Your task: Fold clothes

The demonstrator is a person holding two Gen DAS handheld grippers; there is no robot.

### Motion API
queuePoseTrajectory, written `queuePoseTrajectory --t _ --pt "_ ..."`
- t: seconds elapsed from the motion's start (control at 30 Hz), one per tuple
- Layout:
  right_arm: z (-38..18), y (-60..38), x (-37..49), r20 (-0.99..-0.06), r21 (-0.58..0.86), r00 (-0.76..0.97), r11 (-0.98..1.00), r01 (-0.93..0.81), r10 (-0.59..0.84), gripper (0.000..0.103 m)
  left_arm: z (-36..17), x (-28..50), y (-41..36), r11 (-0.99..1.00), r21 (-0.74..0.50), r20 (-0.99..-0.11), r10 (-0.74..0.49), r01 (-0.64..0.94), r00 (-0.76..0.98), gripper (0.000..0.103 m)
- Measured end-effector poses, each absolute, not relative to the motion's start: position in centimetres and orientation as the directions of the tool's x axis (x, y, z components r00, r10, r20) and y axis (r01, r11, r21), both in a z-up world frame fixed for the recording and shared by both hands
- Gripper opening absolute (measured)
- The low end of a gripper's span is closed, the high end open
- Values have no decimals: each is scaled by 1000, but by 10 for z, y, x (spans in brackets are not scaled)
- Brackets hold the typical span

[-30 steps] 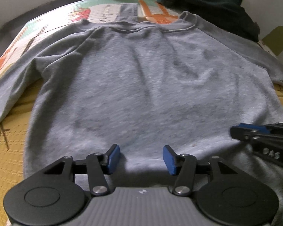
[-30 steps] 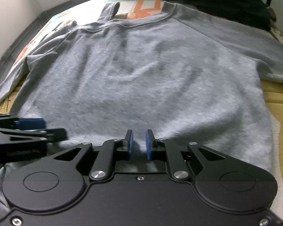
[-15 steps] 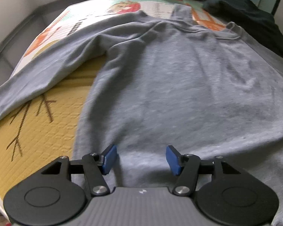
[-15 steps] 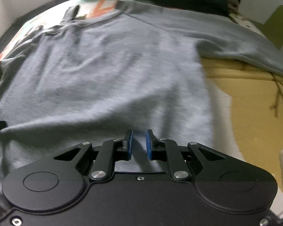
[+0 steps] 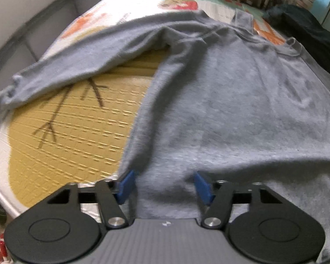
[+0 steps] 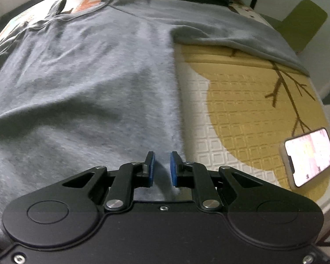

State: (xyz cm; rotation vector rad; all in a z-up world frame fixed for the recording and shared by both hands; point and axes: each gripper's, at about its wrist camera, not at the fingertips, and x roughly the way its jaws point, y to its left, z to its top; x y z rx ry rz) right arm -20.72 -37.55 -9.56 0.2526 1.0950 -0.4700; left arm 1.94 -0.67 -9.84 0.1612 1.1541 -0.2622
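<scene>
Far left in the left wrist view: yellow quilted mat with brown branch drawings, white at its border, bright cartoon print farther back, any lettering there too blurred to read. Across it, the left sleeve of the grey sweatshirt, stretched out and away from the body, cuff bunched near the mat's left edge. Right of that, the sweatshirt's body spread flat, neckline at the far end, a few soft creases. Low in the middle, the left gripper tipped steeply down over the hem near the garment's left side seam, blue pads well apart, jaws just closing a little, cloth lying between them but not pinched. Top right, a dark garment heaped beyond the collar, blurred clutter behind it. In the right wrist view, grey body filling the left and centre, then the right gripper at the hem's right corner, jaws nearly closed with only a narrow gap, a ridge of cloth running into that gap; impossible to tell whether actually squeezed. Further right, the right sleeve angled away over yellow mat, then a phone lying face up, screen lit, content unreadable. Beyond, a green chair.
</scene>
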Motion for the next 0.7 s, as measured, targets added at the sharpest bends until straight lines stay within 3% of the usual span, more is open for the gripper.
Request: queuePoseTrajectory --t 0.23,0.47,0.7 --pt "-70 -344 -199 -864 14 469 921 388 -184 14 -75 -6 -28 916 -62 -890 -231 397 393 59" --pt "-73 -306 -185 -860 90 505 955 282 -68 14 -75 -41 -72 798 -177 -865 -405 576 296 59" --pt "-89 -285 -181 -876 99 482 970 222 -21 14 -94 -54 -95 750 -183 -889 -402 636 219 59"
